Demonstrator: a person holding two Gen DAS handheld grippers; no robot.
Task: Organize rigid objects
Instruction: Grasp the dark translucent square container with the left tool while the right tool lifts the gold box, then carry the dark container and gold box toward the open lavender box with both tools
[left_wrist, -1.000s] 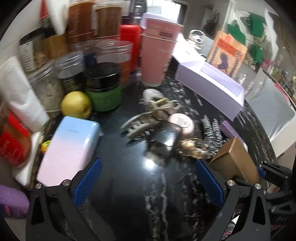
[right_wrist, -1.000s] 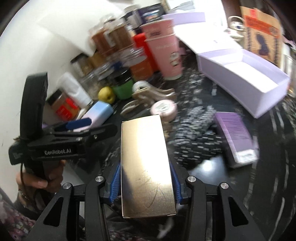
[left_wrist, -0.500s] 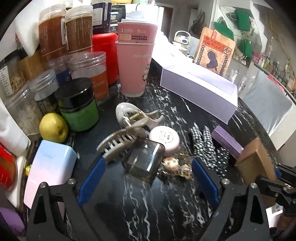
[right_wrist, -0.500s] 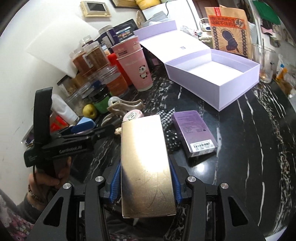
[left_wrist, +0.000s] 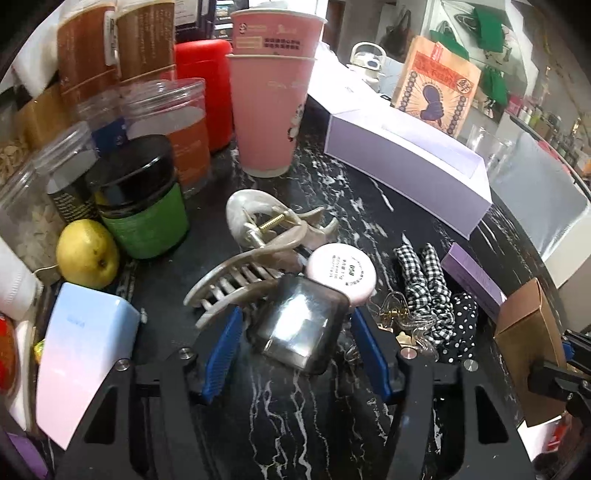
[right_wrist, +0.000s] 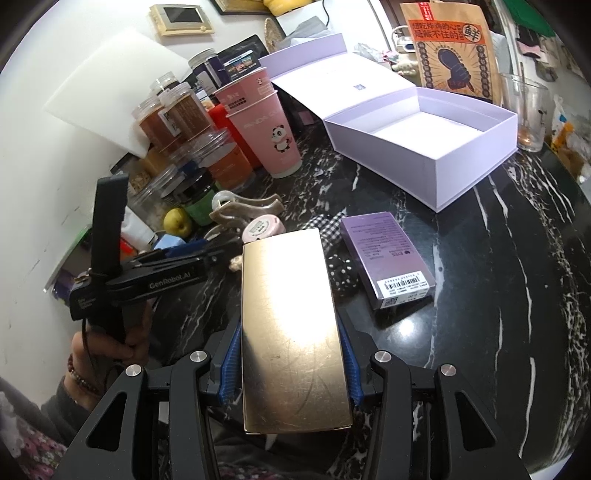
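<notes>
The left gripper (left_wrist: 297, 341) is angling downward, its jaws just closing in, while the right gripper (right_wrist: 291, 363) is clamping tight.

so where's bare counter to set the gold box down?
Free: the black marble counter right of the purple barcoded carton, in front of the open lilac gift box. Crowded: left side, with hair claws, jars and pink cups.

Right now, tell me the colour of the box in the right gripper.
Shiny gold box, clearest in the right wrist view.
</notes>
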